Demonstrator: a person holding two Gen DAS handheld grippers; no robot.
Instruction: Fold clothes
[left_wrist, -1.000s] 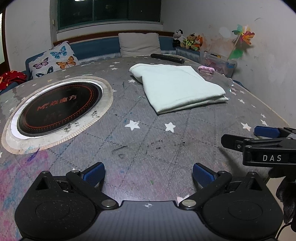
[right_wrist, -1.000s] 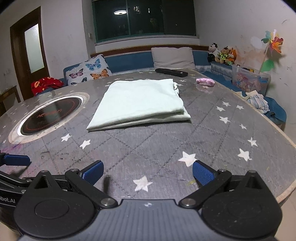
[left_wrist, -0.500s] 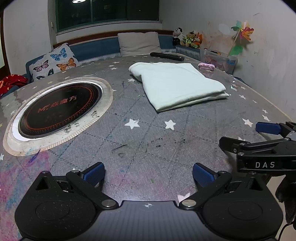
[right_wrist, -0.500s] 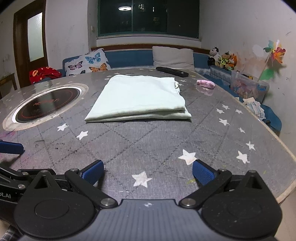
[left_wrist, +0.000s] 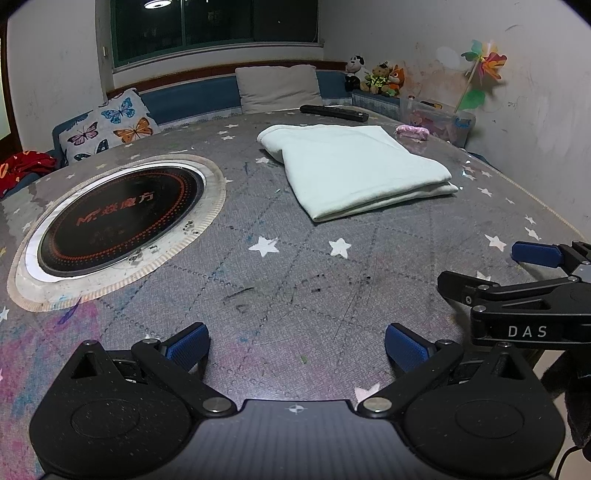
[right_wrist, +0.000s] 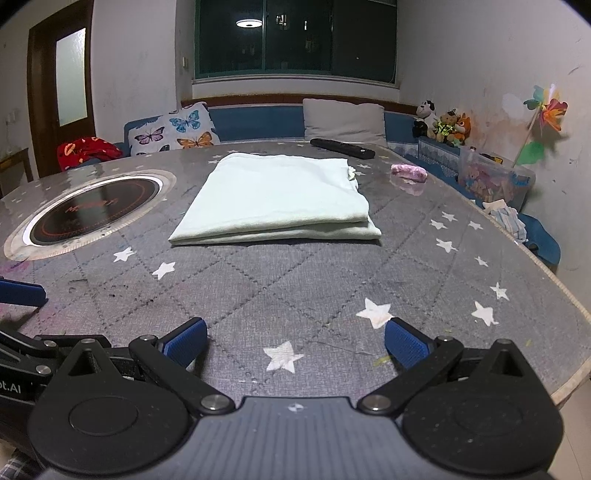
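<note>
The cooktop sits inset at the left of the surface, so the folded cloth lies right of it, near the far edge. Left gripper and right gripper hover near the front edge, fingers spread and empty, well apart from the cloth, which looks finished.

This is a lived-in room of a home, a dining and sitting corner at night. A round table with a grey quilted star-print cover has a black round induction hob set into it. Behind it runs a blue cushioned bench under a dark window, bearing a white butterfly-print pillow and a plain grey pillow. Small plush toys, a colourful paper pinwheel and a brown wooden door complete the domestic setting.
</note>
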